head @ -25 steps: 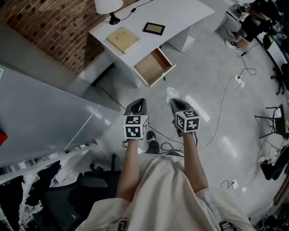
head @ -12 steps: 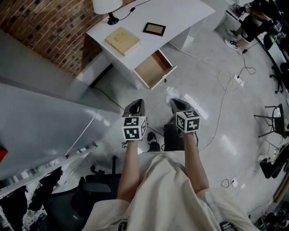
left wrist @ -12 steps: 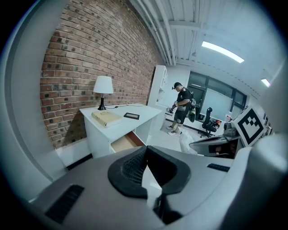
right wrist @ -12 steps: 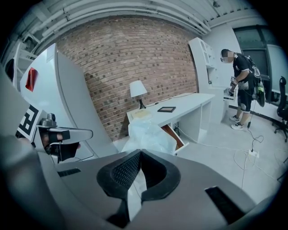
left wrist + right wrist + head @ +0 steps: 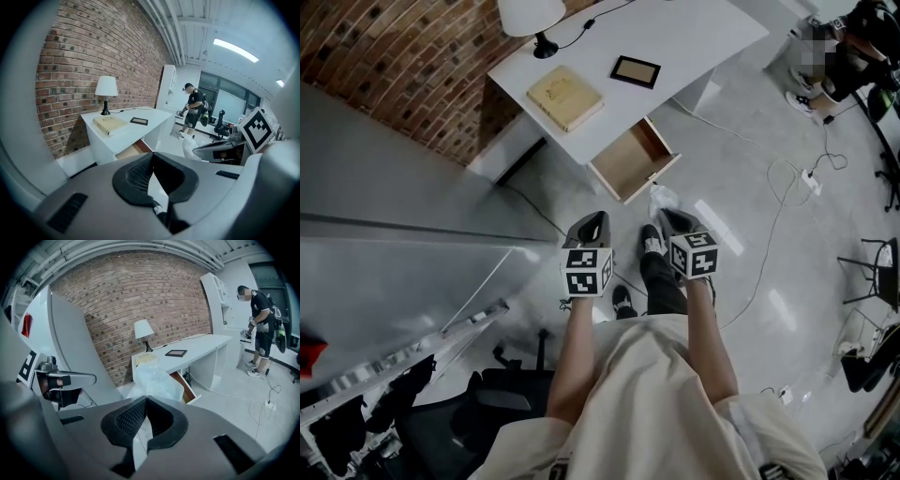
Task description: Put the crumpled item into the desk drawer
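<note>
From the head view, the white desk [image 5: 694, 37] stands against the brick wall with its drawer [image 5: 635, 161] pulled out toward the person, its pale wooden bottom in plain sight. On the desktop lie a tan book [image 5: 565, 97] and a small dark picture frame [image 5: 636, 71], and a lamp [image 5: 528, 14] stands at the back corner. The left gripper [image 5: 591, 221] and right gripper [image 5: 671, 217] are held side by side above the grey floor, short of the drawer. The crumpled item [image 5: 662, 199], a pale clear wad, sticks out from the right gripper's tips, near the drawer's front but outside it.

In the left gripper view, the left gripper [image 5: 152, 153] has its jaws closed tip to tip with nothing held. Beyond it are the desk [image 5: 154, 115] and the open drawer [image 5: 131, 151]. A person [image 5: 193, 110] stands far off.

In the right gripper view, the right gripper [image 5: 145, 399] has its jaws pinched on the crumpled item [image 5: 154, 380], which billows up past the tips and hides part of the drawer [image 5: 185, 386] behind it.
</note>
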Demonstrator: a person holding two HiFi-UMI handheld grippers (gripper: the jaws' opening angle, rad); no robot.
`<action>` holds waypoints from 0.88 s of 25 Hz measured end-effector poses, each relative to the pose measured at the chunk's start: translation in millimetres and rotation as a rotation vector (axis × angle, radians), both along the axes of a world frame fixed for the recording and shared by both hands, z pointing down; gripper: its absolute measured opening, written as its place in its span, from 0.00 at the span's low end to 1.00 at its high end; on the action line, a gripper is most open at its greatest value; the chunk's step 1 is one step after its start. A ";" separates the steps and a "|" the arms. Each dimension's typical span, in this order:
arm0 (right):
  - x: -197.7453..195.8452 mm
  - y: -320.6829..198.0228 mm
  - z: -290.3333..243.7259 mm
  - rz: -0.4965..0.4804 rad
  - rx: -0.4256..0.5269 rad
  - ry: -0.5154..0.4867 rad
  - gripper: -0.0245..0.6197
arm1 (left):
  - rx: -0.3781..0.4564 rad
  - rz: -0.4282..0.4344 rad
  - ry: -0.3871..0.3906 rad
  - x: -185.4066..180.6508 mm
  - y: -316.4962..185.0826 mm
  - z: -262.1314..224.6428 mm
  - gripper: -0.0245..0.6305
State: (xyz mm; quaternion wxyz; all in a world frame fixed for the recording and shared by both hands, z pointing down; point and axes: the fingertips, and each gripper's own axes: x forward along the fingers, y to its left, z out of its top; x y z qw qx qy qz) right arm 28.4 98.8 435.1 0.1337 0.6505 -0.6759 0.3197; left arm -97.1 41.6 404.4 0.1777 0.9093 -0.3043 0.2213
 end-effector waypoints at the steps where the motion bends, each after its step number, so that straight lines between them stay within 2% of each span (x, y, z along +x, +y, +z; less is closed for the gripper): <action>1: 6.3 -6.9 2.0 -0.003 -0.004 -0.003 0.08 | -0.004 -0.001 -0.003 7.4 -5.9 2.3 0.06; 9: 53.3 -61.9 38.6 -0.069 -0.055 -0.056 0.08 | -0.098 0.050 -0.085 61.7 -38.3 43.3 0.06; 13: 73.2 -85.6 63.8 -0.127 -0.095 -0.057 0.08 | -0.128 0.037 -0.115 82.1 -58.0 60.2 0.06; 17: 83.4 -107.7 77.6 -0.238 -0.106 -0.030 0.08 | -0.148 0.055 -0.147 99.2 -69.5 78.6 0.06; 22: 100.4 -128.1 80.8 -0.379 -0.118 0.023 0.08 | -0.184 0.031 -0.162 118.9 -78.5 97.6 0.06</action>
